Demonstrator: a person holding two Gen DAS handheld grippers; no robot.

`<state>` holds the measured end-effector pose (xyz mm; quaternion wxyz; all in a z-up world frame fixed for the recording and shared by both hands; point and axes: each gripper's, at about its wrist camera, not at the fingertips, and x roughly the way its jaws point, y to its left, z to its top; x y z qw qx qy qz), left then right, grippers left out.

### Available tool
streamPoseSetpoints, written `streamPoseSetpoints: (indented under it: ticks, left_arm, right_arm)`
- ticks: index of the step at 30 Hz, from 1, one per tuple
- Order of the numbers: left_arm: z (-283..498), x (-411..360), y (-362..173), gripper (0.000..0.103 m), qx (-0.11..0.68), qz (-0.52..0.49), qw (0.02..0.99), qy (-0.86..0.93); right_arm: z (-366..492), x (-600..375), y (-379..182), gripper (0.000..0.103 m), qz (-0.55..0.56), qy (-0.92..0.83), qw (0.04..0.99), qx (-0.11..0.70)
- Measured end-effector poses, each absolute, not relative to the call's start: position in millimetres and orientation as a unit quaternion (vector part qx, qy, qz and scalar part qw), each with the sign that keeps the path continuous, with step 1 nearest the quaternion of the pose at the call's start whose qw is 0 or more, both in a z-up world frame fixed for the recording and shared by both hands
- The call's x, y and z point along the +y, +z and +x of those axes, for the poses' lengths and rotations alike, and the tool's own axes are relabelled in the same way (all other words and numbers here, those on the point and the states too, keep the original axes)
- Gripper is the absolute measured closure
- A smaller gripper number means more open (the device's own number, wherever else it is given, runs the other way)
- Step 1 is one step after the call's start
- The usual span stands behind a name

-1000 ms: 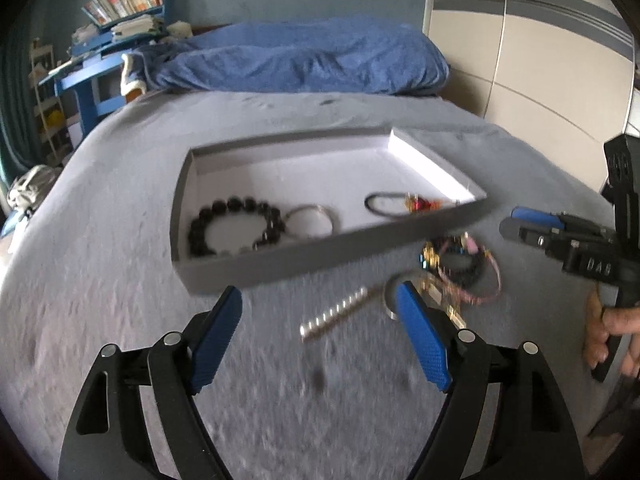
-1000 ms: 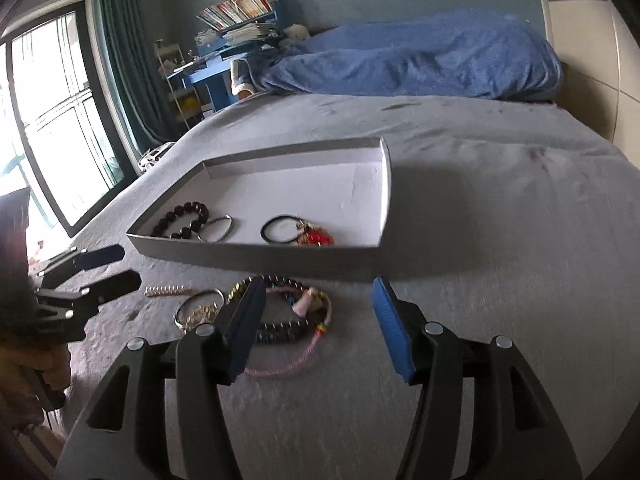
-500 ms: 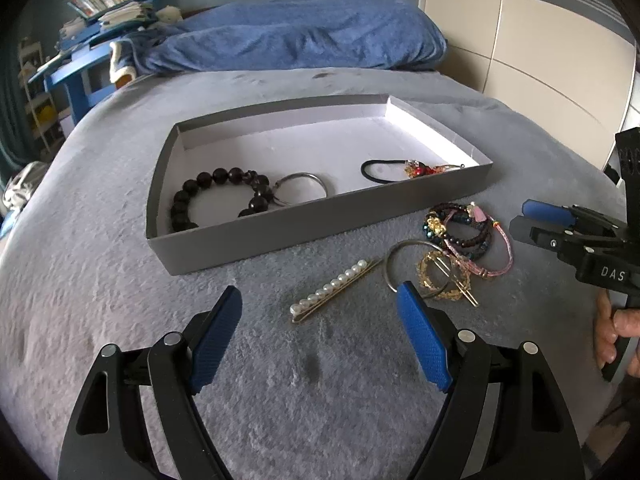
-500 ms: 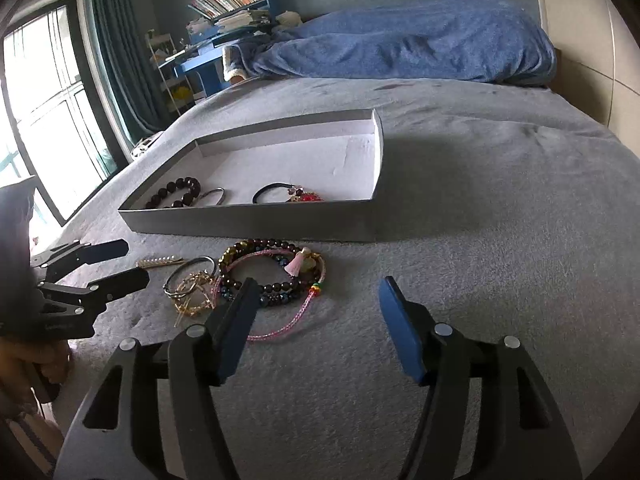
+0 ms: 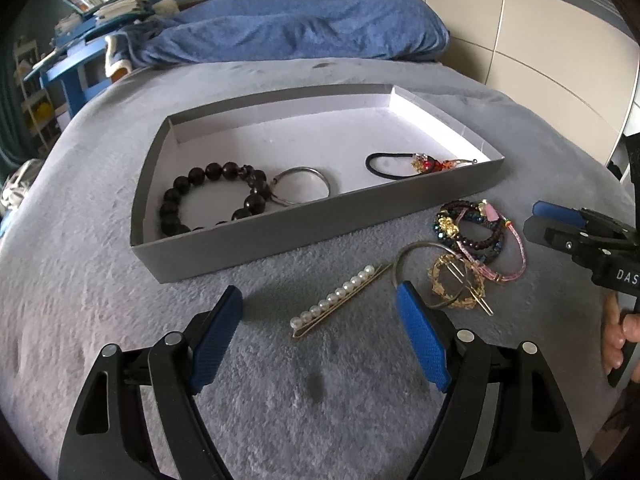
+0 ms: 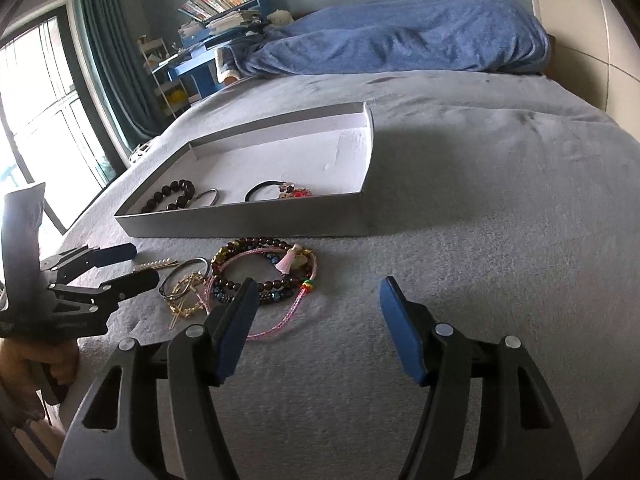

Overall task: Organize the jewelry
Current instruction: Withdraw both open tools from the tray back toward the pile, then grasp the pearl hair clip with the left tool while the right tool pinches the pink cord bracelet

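A grey tray point(image 5: 320, 236) point(image 6: 248, 226) on the bed holds a black bead bracelet point(image 5: 212, 196), a metal ring point(image 5: 304, 190) and a black hair tie with a red charm point(image 5: 404, 162). On the blanket in front of it lie a pearl hair clip point(image 5: 340, 296) point(image 6: 156, 265), a metal bangle with a gold hair ring point(image 5: 452, 284) point(image 6: 184, 288), and a heap of bead and pink cord bracelets point(image 5: 480, 236) point(image 6: 268, 276). My left gripper point(image 5: 320, 336) is open and empty, just before the pearl clip. My right gripper point(image 6: 316, 320) is open and empty, right of the bracelet heap.
The bed has a grey fleece cover point(image 6: 500, 220). A crumpled blue blanket point(image 5: 288, 32) lies at its far end. A blue desk with books point(image 6: 208, 36) and a window with a teal curtain point(image 6: 104, 60) stand at left. A wardrobe point(image 5: 540, 48) is at right.
Both grippers have pulled back and tilted down toward the loose jewelry, which now sits larger and nearer in both views. Both stay open. No item has moved.
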<state>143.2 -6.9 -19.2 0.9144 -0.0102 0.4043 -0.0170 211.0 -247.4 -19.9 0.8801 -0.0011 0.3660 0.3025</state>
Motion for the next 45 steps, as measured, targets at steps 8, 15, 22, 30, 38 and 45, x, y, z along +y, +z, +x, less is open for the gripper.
streamPoseSetpoints:
  ticks: [8,15,22,30,38,45]
  left_arm:
    - [152,-18,-24,0.064,0.418,0.011,0.907,-0.041]
    - [140,-21,-23,0.095,0.413,0.023,0.91,-0.036]
    - [128,-6,-20,0.096,0.407,-0.007,0.913,-0.018]
    - [137,-3,-25,0.094,0.422,-0.009,0.907,-0.016]
    - [144,-6,-27,0.094,0.421,0.008,0.907,-0.01]
    - [137,-3,-24,0.095,0.413,-0.006,0.911,-0.023]
  right_arm:
    - [211,-246,-20,0.04,-0.001,0.301,0.88,0.367]
    - [209,-244,-19,0.04,-0.002,0.306,0.88,0.364]
    - [203,-239,-18,0.04,-0.013,0.313,0.876,0.366]
    - [209,-231,-28,0.07,-0.025,0.302,0.864,0.403]
    - [208,-222,-33,0.094,-0.047,0.309,0.858,0.408]
    - [197,-238,-20,0.1,-0.009,0.326,0.866,0.378]
